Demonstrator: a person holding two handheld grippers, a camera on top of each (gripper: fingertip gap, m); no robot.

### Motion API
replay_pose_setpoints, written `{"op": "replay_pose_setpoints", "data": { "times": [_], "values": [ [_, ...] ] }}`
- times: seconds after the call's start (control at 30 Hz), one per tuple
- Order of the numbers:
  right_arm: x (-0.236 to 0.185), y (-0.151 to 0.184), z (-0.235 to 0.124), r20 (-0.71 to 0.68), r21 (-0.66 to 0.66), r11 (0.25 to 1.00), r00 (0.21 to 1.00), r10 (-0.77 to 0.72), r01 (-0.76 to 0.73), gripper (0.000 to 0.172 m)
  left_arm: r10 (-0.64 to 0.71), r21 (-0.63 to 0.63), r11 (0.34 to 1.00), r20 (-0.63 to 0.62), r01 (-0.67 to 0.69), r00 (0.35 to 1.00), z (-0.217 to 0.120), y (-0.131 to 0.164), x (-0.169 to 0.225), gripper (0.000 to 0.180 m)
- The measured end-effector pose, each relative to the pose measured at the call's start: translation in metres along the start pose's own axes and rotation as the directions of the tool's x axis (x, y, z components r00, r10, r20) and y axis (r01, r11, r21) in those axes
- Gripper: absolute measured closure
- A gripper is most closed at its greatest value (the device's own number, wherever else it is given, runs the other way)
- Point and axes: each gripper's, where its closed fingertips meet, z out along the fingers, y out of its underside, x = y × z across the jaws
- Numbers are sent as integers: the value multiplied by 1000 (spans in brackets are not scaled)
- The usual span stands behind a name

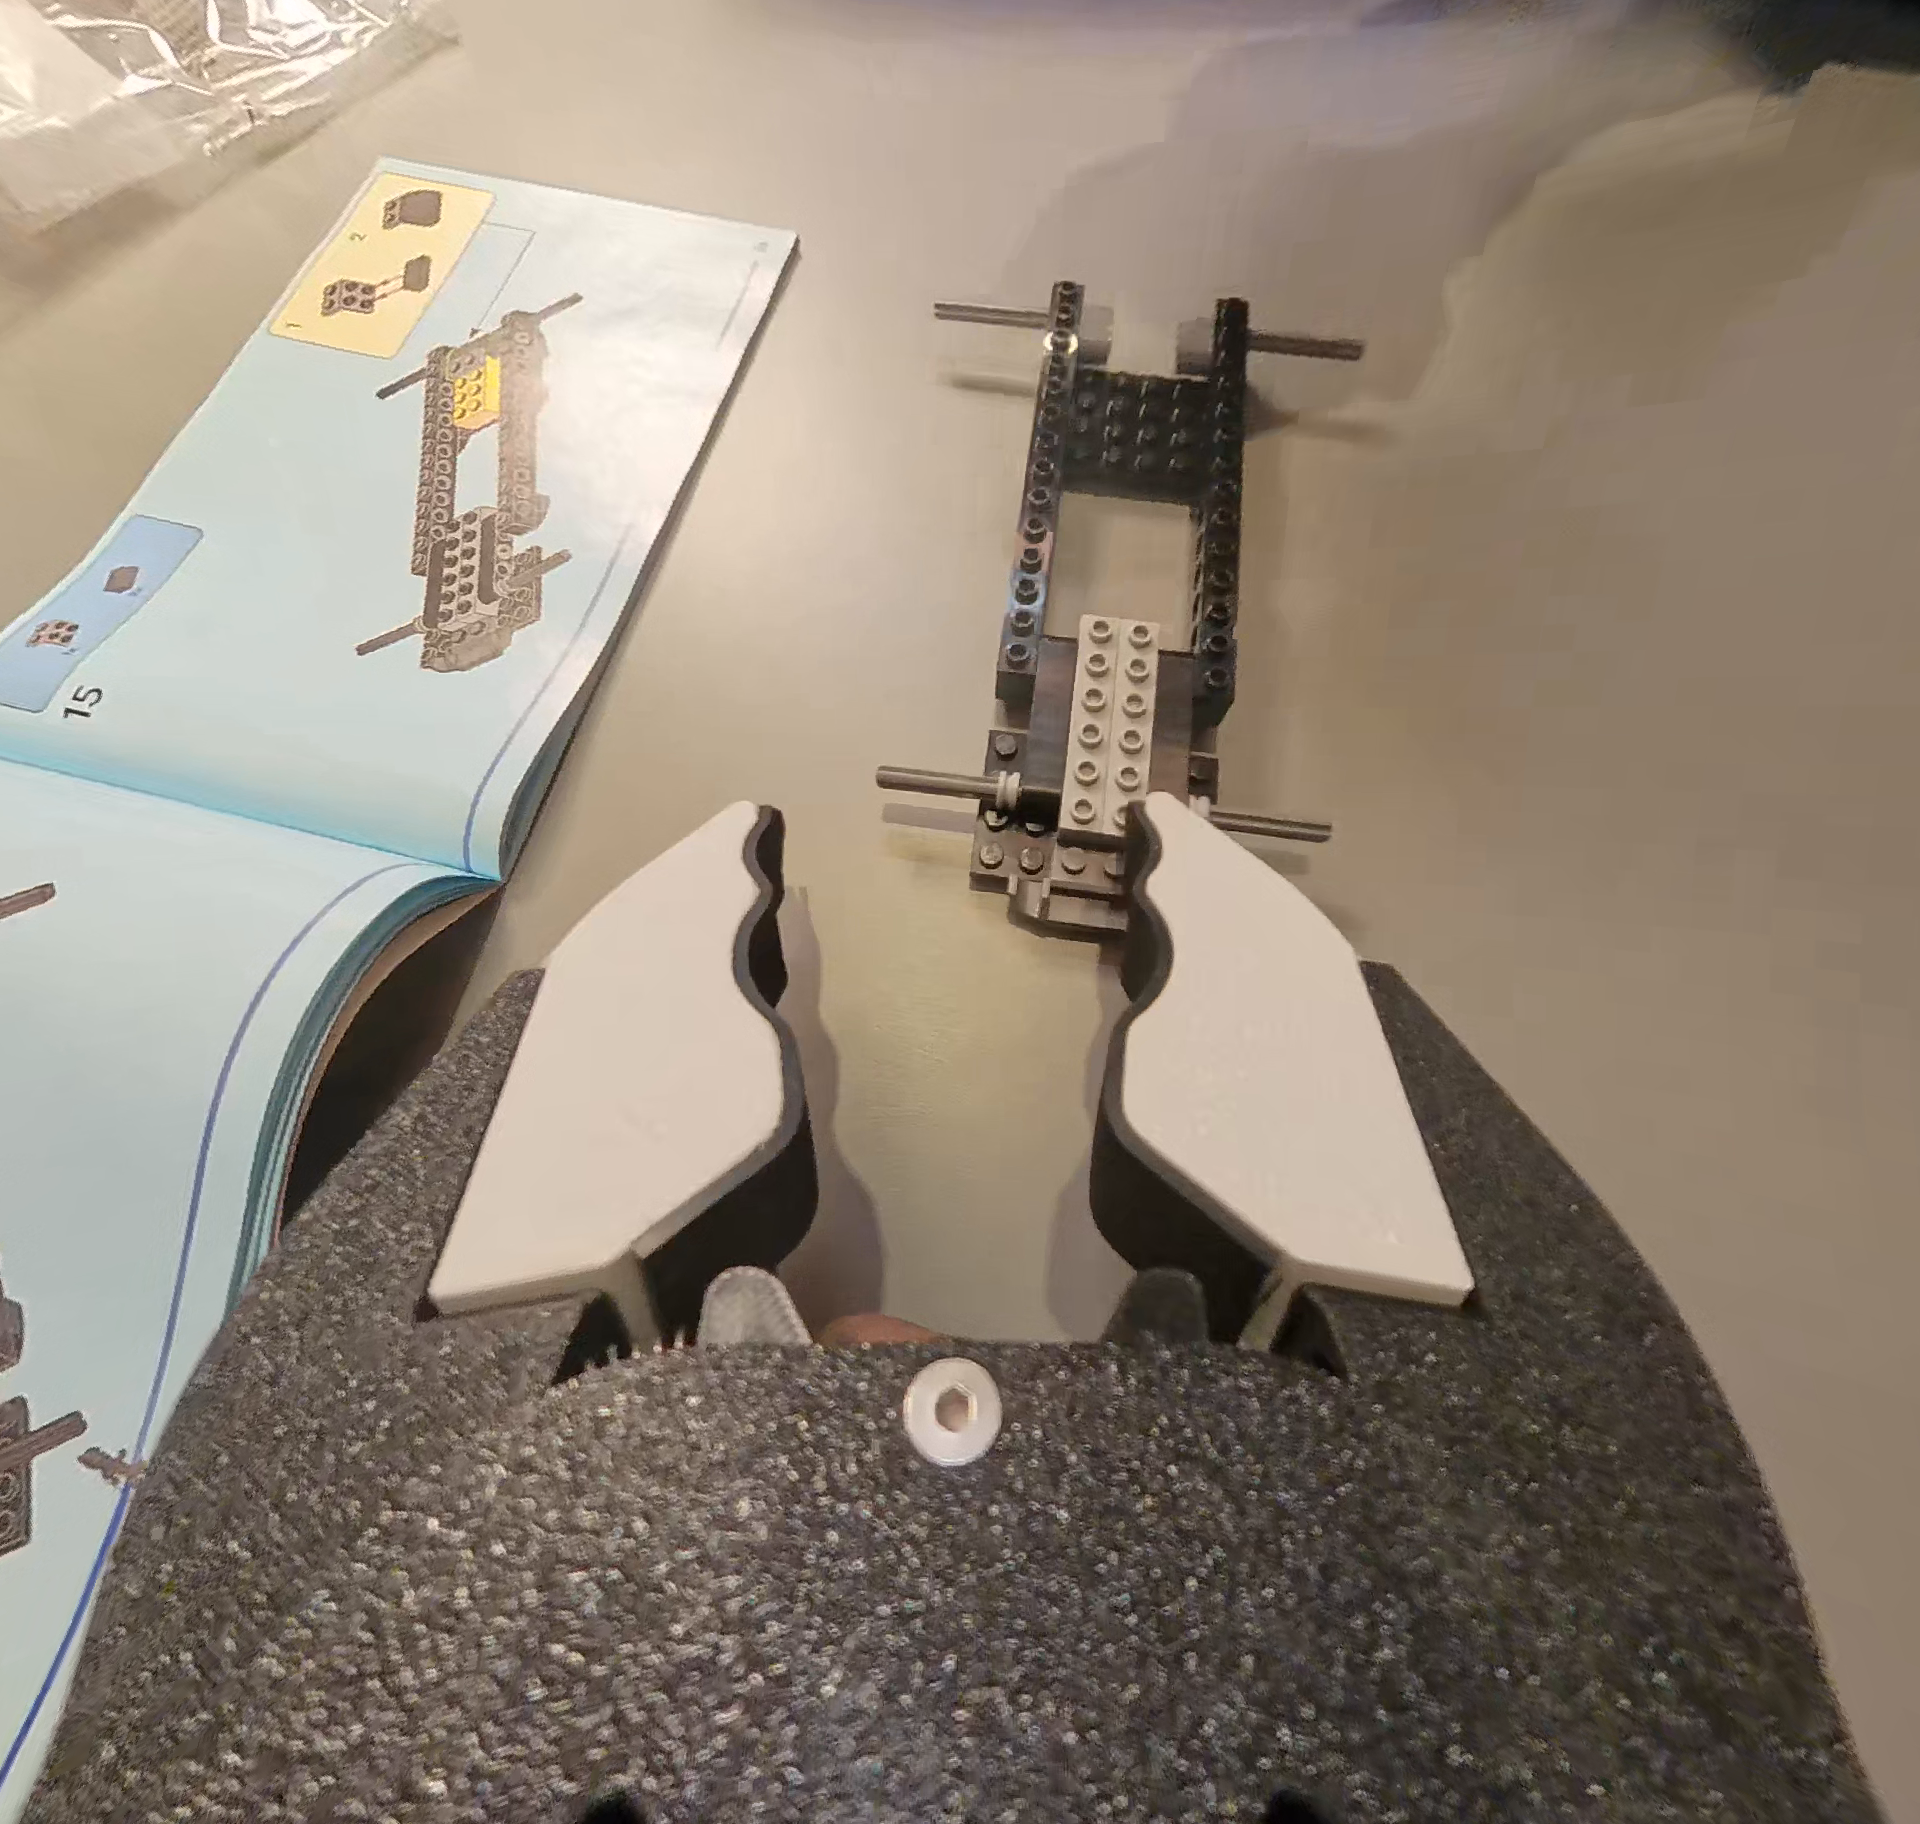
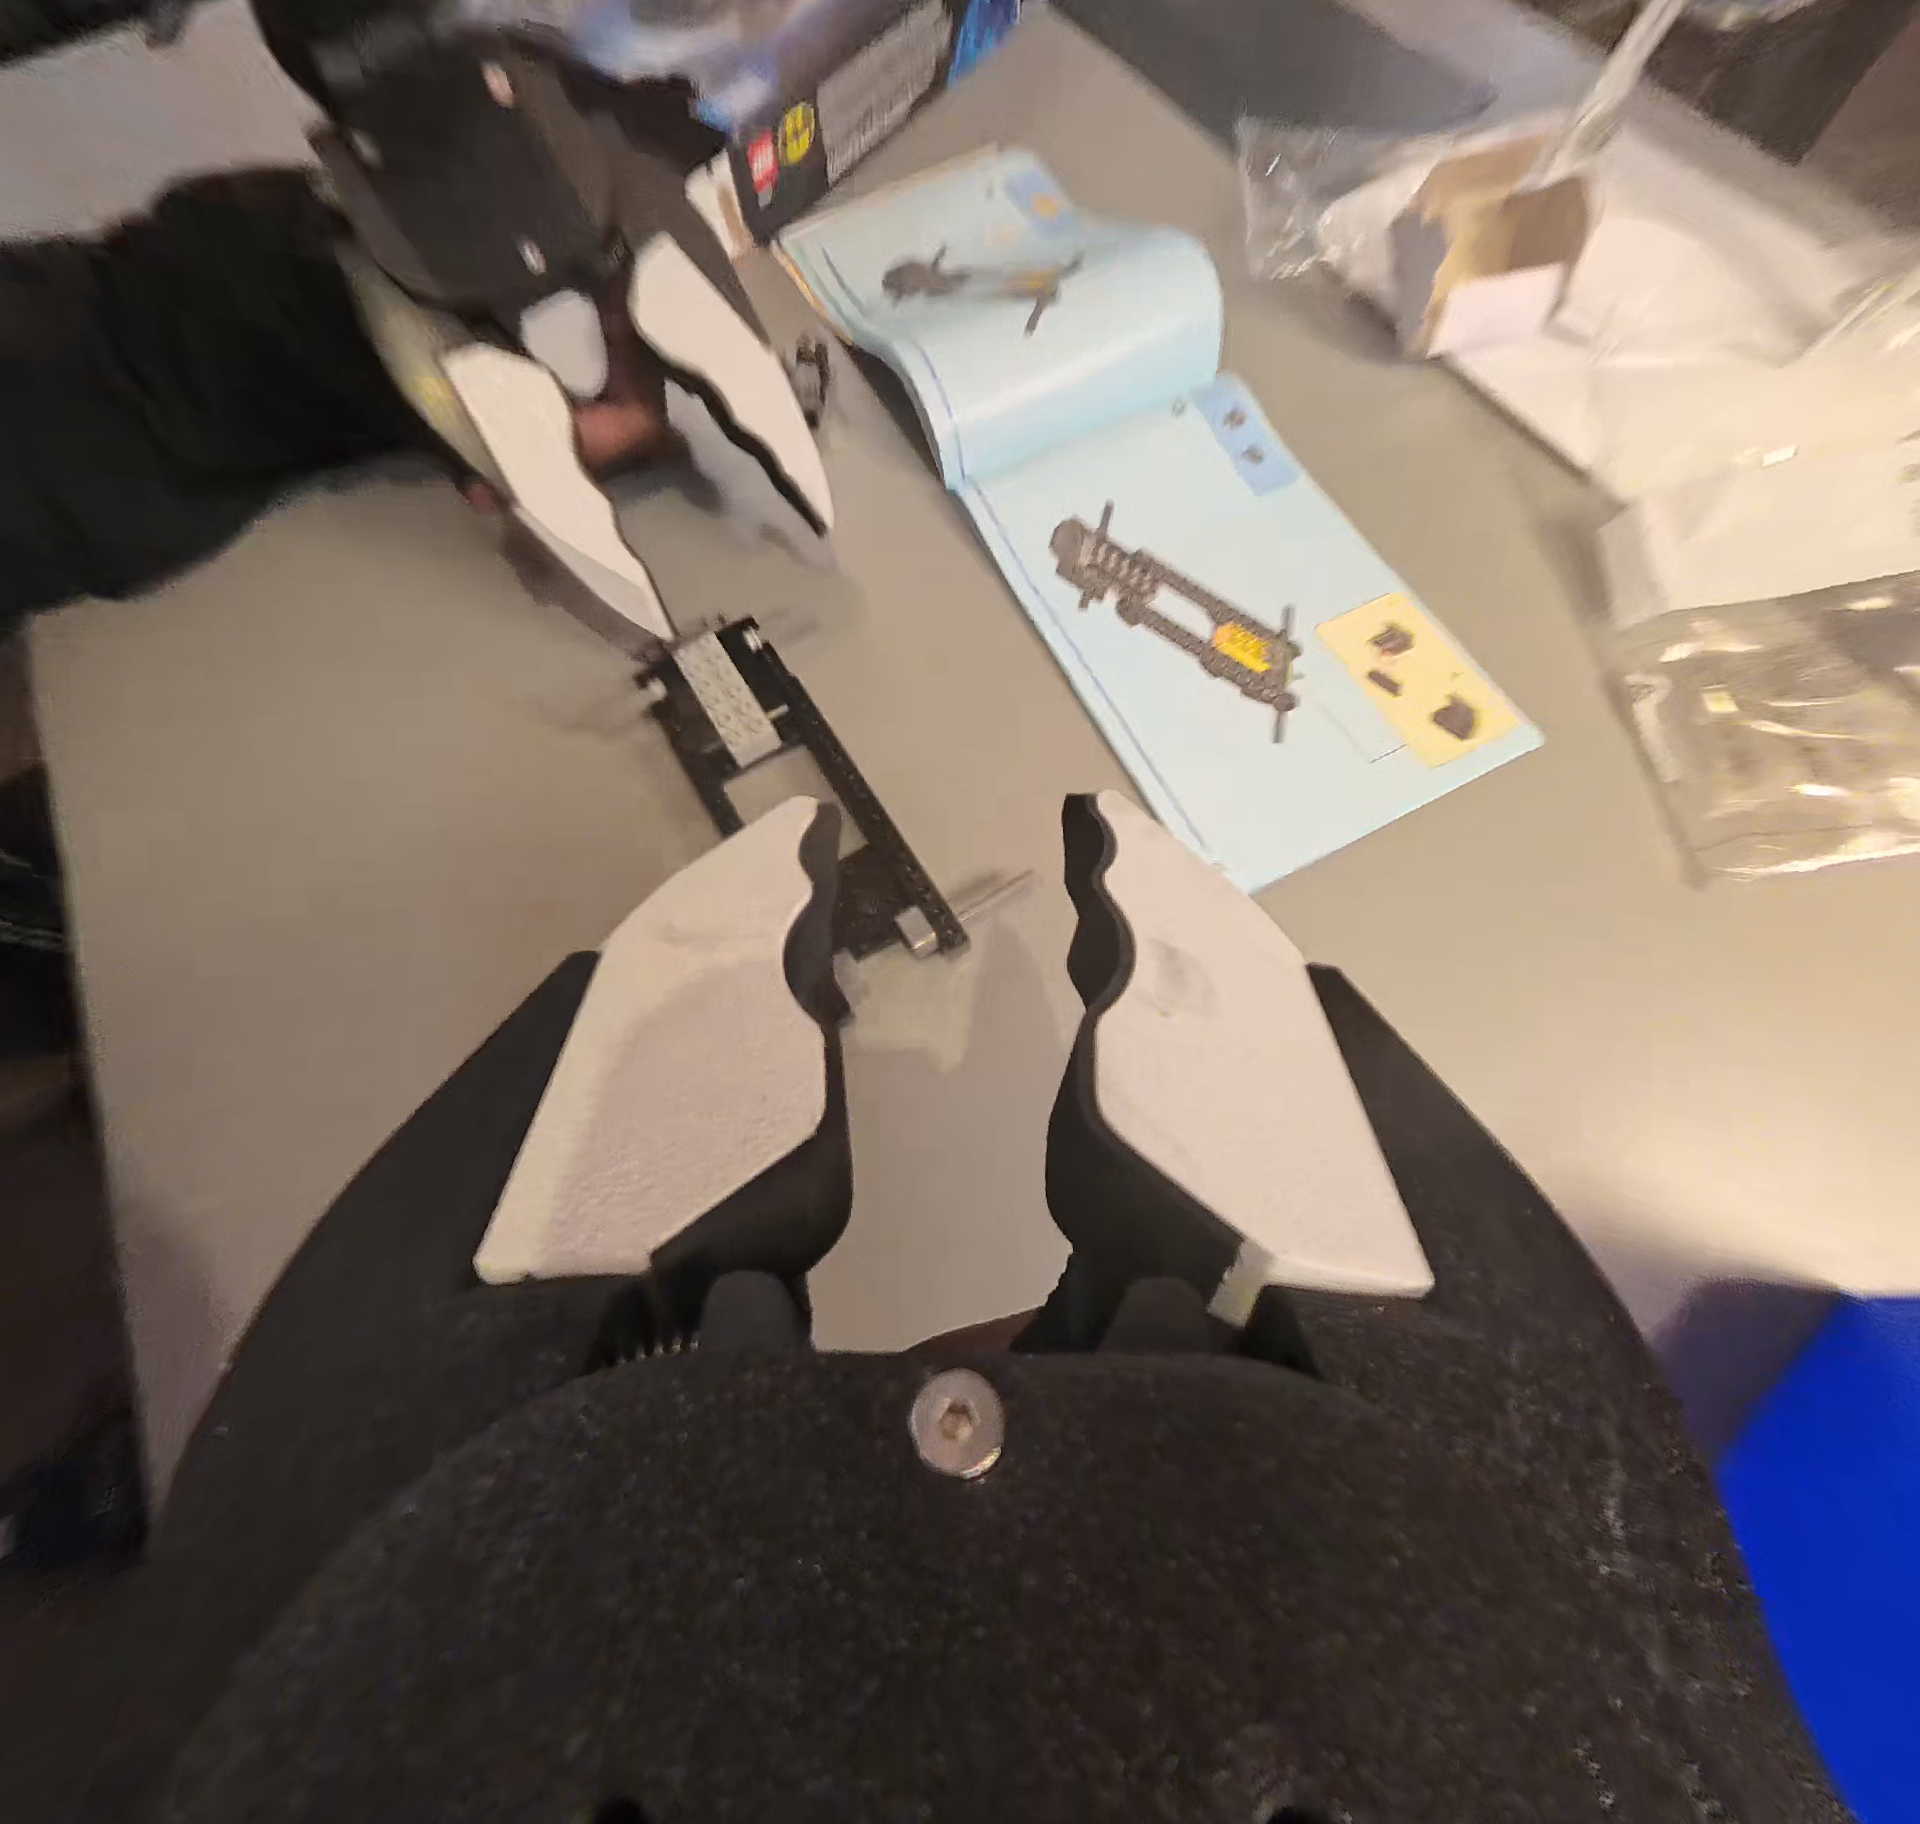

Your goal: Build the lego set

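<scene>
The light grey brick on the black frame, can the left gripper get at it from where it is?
Probably yes: the left gripper is open, the light grey brick lies just ahead on the black frame, nothing between.

Both wrist views face the brick frame (image 1: 1127, 569) from opposite ends.

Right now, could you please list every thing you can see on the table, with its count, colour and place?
Brick chassis: one, black with grey axles, table centre.
Studded plate: one, light grey, on the chassis end near the left gripper.
Instruction booklet: one, pale blue, open beside the chassis.
Plastic bags: several, clear, at the table edge.
Printed box: one, dark blue, far side.
Table: one, grey.
Left gripper: one, white fingers, open, empty.
Right gripper: one, white fingers, open, empty.
</scene>
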Motion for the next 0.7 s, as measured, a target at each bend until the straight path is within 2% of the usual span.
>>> {"op": "replay_pose_setpoints", "data": {
  "times": [0.07,0.13,0.2,0.27,0.3,0.37,0.43,0.5,0.57,0.7],
  "values": [
    [12,-14,-45,-59,29,999,998,-18,20,131,10,-10,1000,14,-10,1000,1,1,0,117],
    [50,-10,-98,-221,-34,996,971,-89,84,133,36,-18,999,19,-36,999,2,2,2,117],
    [113,16,-150,-414,-219,969,889,-196,112,140,63,-29,998,21,-62,998,3,3,4,118],
    [183,57,-188,-535,-413,910,806,-254,12,141,86,-41,995,20,-86,996,4,5,7,117],
    [209,80,-198,-553,-481,875,795,-252,-57,142,95,-45,995,19,-94,995,4,5,8,117],
    [240,117,-198,-521,-585,802,815,-256,-122,142,104,-50,993,20,-102,994,5,6,9,118],
    [253,143,-187,-455,-683,722,838,-301,-112,142,109,-49,993,21,-108,994,4,6,10,118],
    [264,165,-184,-382,-795,601,839,-388,-84,142,113,-45,993,19,-112,993,3,6,12,118],
    [272,177,-183,-324,-858,509,841,-433,-68,142,121,-45,992,14,-120,993,3,7,14,118],
    [279,186,-175,-231,-904,427,865,-444,-22,141,138,-48,989,4,-138,990,2,8,17,118]
  ]
}}
